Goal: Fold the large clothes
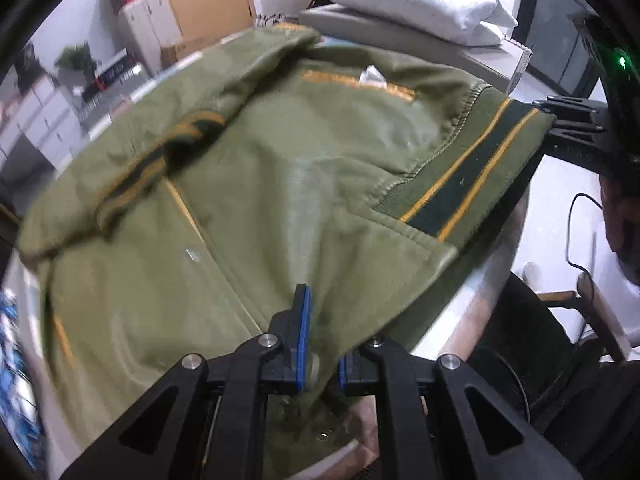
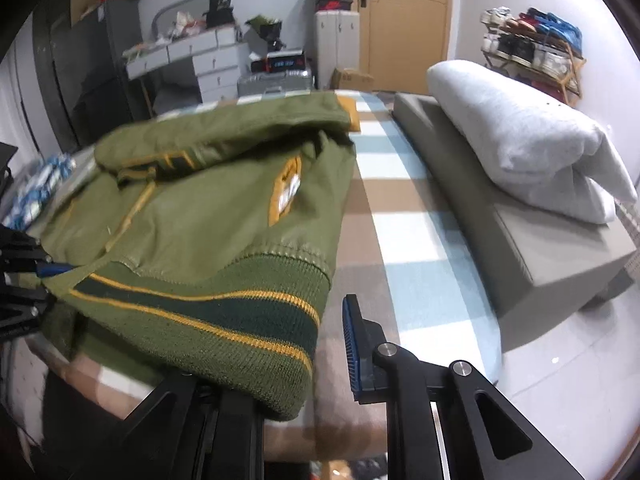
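An olive green jacket (image 1: 280,160) (image 2: 200,220) lies partly folded on a checked cover (image 2: 404,208), one sleeve laid across its top. Its ribbed hem band (image 1: 460,176) (image 2: 192,312), dark green with yellow stripes, faces me. My left gripper (image 1: 320,332) is shut on a pinch of the jacket's near edge; in the right wrist view the left gripper (image 2: 48,270) bites that corner at the far left. My right gripper (image 2: 320,328) (image 1: 560,136) sits at the hem's other end. The band covers one finger, and the blue pad (image 2: 352,344) of the other stands clear of the cloth.
A grey wedge cushion (image 2: 540,248) with a folded white pillow (image 2: 520,148) lies to the right on the cover. Blue-and-white patterned cloth (image 2: 36,192) sits at the far left. Drawers, boxes, a door and a shoe rack line the walls. A person's dark clothing (image 1: 580,400) is beside the edge.
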`<state>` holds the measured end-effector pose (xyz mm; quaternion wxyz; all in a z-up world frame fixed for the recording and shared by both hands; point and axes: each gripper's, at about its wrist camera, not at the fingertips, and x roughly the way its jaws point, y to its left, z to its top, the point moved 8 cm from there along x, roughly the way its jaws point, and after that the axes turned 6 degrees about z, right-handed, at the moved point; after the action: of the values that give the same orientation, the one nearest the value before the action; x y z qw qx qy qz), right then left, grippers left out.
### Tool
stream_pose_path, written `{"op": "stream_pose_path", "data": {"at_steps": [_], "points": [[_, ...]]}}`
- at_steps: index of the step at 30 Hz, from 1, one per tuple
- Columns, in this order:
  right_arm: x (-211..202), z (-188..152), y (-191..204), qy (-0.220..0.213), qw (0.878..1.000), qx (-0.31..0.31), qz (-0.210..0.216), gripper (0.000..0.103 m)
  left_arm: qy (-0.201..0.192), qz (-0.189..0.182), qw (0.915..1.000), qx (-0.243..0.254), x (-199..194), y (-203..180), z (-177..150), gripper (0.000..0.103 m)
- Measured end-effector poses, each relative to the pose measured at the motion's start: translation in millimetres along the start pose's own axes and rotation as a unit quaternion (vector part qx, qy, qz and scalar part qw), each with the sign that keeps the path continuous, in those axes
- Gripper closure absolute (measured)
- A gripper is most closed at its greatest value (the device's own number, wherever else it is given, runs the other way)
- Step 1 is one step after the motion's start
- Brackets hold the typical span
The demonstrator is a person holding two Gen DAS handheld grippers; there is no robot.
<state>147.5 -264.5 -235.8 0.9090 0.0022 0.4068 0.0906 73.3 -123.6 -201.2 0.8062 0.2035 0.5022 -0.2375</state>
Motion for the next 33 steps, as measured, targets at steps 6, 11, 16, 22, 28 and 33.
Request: {"op": "stream_pose_path", "data": {"at_steps": [6, 11, 16, 22, 28, 33], "points": [[13, -21, 3, 0.05, 0.996, -0.064, -0.032, 0.082, -0.01, -0.087, 0.9944, -0.059, -30, 6, -17, 0.075], [-4, -25, 2, 0.064, 0.995, -0.074, 0.015, 0.056, -0.038, -0.238, 0.9651, -0.102, -76, 6, -14, 0.043], [-52, 7, -9, 0.008, 0.996, -0.025, 0.085, 0.047, -0.11, -0.267, 0.9479, -0.135, -88, 13, 22, 0.017], [-69, 44, 21, -0.052, 0.992, -0.021, 0.109, 0.043, -0.017, -0.27, 0.9521, -0.142, -5, -20, 37, 0.017], [-115, 53, 17, -0.14, 0.977, 0.031, 0.155, 0.031, -0.017, -0.23, 0.9645, -0.128, 10, -37, 23, 0.017], [-116, 56, 33, -0.168, 0.98, -0.029, 0.101, 0.009, -0.008, -0.232, 0.9591, -0.162, -1, -27, 14, 0.017]]}}
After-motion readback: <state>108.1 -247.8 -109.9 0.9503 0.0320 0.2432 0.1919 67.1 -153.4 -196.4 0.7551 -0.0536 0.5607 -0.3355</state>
